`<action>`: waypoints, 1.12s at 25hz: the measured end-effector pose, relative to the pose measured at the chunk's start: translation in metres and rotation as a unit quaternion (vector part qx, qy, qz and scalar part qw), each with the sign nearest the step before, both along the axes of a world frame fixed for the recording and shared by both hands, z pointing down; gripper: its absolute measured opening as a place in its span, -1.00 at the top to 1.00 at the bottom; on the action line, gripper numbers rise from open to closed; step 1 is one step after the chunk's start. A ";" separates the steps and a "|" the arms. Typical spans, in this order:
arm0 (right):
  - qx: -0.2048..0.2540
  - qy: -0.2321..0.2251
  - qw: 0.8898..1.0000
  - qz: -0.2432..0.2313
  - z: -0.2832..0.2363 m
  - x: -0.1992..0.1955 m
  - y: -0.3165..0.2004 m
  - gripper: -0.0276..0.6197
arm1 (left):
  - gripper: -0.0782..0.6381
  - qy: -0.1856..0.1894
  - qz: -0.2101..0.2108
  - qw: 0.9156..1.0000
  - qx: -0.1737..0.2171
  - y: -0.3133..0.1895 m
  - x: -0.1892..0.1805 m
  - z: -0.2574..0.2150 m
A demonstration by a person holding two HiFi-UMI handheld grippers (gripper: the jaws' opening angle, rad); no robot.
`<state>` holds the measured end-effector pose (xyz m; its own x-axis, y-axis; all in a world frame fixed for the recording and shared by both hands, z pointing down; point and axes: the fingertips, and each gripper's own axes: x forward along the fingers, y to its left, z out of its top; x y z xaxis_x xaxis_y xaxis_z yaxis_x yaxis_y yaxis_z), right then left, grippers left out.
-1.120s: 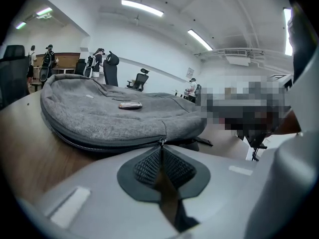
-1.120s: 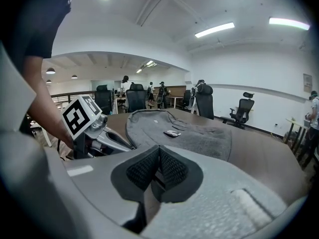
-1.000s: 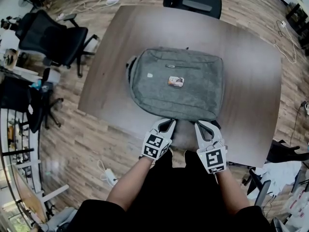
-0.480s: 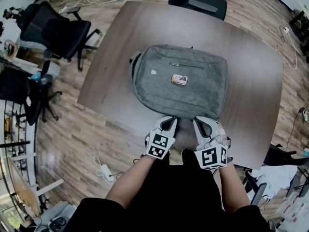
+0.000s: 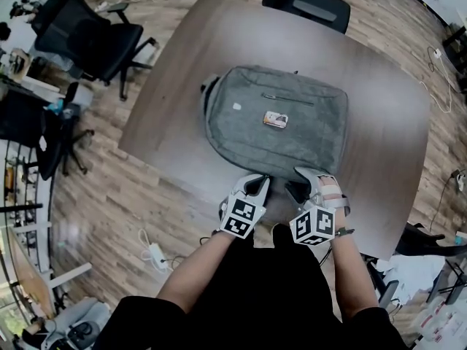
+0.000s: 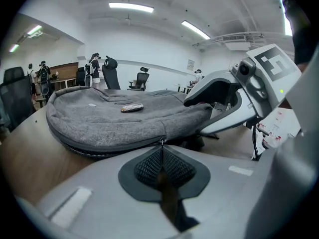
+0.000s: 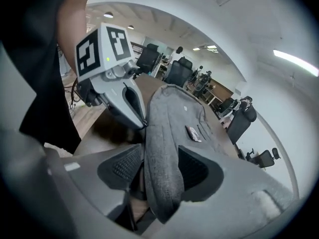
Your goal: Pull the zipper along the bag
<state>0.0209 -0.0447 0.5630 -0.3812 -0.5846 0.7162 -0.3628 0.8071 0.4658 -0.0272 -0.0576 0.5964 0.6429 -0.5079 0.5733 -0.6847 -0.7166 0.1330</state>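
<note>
A grey backpack (image 5: 273, 133) lies flat on the brown table (image 5: 379, 122), its near edge toward me. My left gripper (image 5: 255, 184) is at that near edge, shut on the metal zipper pull (image 6: 162, 142); the zip line (image 6: 99, 151) runs off to the left along the bag's side. My right gripper (image 5: 299, 186) is close beside it on the right. Its jaws have just been opening and now stand open around the bag's folded grey edge (image 7: 162, 183), with a dark gap at the left pad (image 7: 124, 168). Each gripper shows in the other's view.
A small patterned label (image 5: 275, 119) sits on top of the bag. Black office chairs stand at the far left (image 5: 87, 42) and at the table's far side (image 5: 306, 2). A power strip with cable (image 5: 155, 254) lies on the wooden floor, left of my legs.
The right gripper has rolled, sunk a little and opened its jaws around the bag's edge. The left gripper has stayed shut in place.
</note>
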 end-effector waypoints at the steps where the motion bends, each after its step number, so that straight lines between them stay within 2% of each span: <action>1: -0.006 0.016 1.000 -0.004 0.006 0.001 -0.001 0.16 | 0.71 -0.001 0.000 1.000 0.000 0.000 0.000 0.000; 4: -0.018 0.053 0.998 -0.009 0.015 0.010 -0.003 0.10 | 0.71 -0.003 0.000 1.000 0.001 -0.001 0.001 -0.001; 8: -0.007 0.086 0.996 -0.020 0.018 0.020 -0.005 0.10 | 0.71 0.003 -0.001 1.000 -0.001 -0.001 0.001 -0.002; 11: -0.003 0.105 0.994 -0.038 0.025 0.019 -0.003 0.27 | 0.71 0.008 0.000 1.000 -0.003 -0.002 0.000 -0.002; 18: -0.003 0.112 0.993 -0.035 0.027 0.020 -0.005 0.54 | 0.71 0.012 -0.004 1.000 -0.005 -0.003 0.000 -0.004; 24: -0.005 0.116 0.993 -0.034 0.028 0.022 -0.007 0.58 | 0.71 0.001 -0.025 1.000 -0.007 -0.004 -0.002 0.000; 28: -0.003 0.114 0.993 -0.037 0.027 0.024 -0.007 0.58 | 0.71 -0.007 -0.037 0.999 -0.006 -0.010 -0.017 0.002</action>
<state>0.0446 -0.0514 0.5903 -0.2507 -0.5562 0.7924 -0.1885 0.8309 0.5236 -0.0441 -0.0674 0.5989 0.5954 -0.5472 0.5883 -0.7379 -0.6621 0.1310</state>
